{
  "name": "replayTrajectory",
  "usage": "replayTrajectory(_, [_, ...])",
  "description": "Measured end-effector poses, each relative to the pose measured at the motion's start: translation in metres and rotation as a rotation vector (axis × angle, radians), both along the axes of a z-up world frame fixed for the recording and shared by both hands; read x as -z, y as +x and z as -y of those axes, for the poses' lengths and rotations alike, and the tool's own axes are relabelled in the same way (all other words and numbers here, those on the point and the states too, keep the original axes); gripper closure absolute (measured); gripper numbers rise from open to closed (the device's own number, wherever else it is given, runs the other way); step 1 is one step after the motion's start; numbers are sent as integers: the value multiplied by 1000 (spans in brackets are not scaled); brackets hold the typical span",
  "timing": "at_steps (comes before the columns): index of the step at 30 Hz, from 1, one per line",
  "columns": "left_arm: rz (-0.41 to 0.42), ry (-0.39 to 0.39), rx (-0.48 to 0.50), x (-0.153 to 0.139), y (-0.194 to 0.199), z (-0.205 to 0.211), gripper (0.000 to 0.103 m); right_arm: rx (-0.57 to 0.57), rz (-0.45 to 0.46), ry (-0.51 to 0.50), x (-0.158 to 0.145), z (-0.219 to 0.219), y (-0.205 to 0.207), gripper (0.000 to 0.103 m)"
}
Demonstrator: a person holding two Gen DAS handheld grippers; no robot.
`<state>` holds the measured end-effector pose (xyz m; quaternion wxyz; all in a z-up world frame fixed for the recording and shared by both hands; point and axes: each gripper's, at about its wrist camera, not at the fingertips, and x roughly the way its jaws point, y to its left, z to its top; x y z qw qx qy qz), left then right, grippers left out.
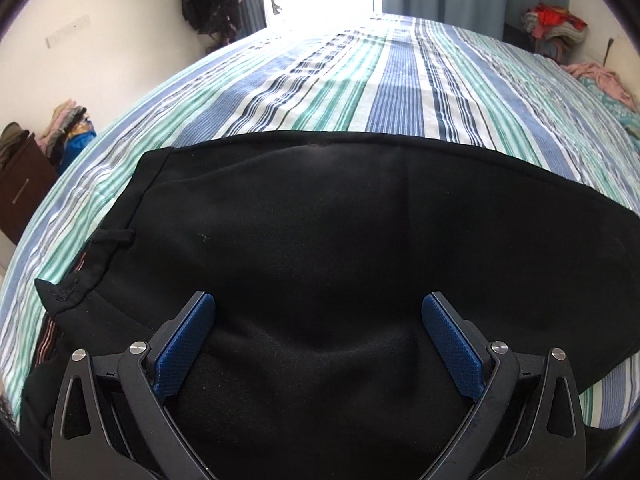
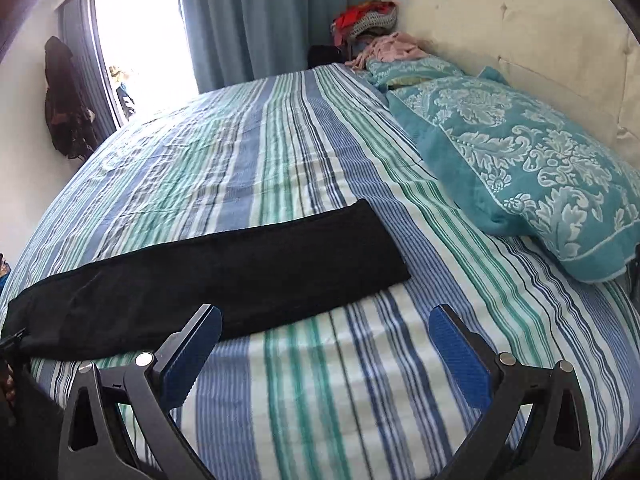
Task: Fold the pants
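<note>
The black pants (image 2: 208, 268) lie flat on the striped bed (image 2: 320, 152), with one leg laid over the other so they make one long band; the waist end is under the left tongs (image 1: 318, 340) and the leg ends point toward the pillow (image 2: 528, 176). So the lengthwise fold looks done, and I judge the crosswise folds remain. Both the left and the right tongs (image 2: 325, 350) are spread wide and hold nothing.

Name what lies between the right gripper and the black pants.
Only bare striped bedsheet separates the open right gripper from the black pants, as the right wrist view shows.
</note>
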<state>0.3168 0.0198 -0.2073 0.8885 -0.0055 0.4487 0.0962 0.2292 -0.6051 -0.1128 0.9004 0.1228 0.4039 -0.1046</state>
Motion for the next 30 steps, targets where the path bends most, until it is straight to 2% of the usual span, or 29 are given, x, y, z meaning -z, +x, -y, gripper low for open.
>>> replayTrajectory(4, [11,7,-2,1,0,2,1,89,-124,164,29,66,76,1])
replayTrajectory(5, [12,7,-2,2,1,1,1,103,-137,199,35,75,92,5])
replayTrajectory(6, [13,6,-2,2,1,1,1,106,-154,226,40,81,107,12])
replayTrajectory(8, [16,-2,-1,3,0,0,1,109,-194,256,50,85,135,20])
replayTrajectory(10, [20,-3,-2,3,0,-1,1,114,-236,258,59,83,157,34])
replayTrajectory(11, [21,0,-2,3,1,-1,1,102,-242,247,61,80,165,45])
replayTrajectory(13, [24,1,-2,4,0,-1,1,93,-272,205,68,75,174,50])
replayTrajectory(15, [24,1,-1,4,1,-1,1,101,-293,158,73,73,174,93])
replayTrajectory(18, [24,2,-1,4,0,-1,1,104,-175,167,55,71,149,96])
replayTrajectory(21, [21,4,-1,4,1,-1,1,64,-54,169,21,55,102,96])
replayTrajectory(26, [16,13,-2,3,1,0,1,9,86,133,-33,9,-26,100])
replayTrajectory(30, [6,22,-5,1,3,1,1,125,128,228,-31,-17,-137,100])
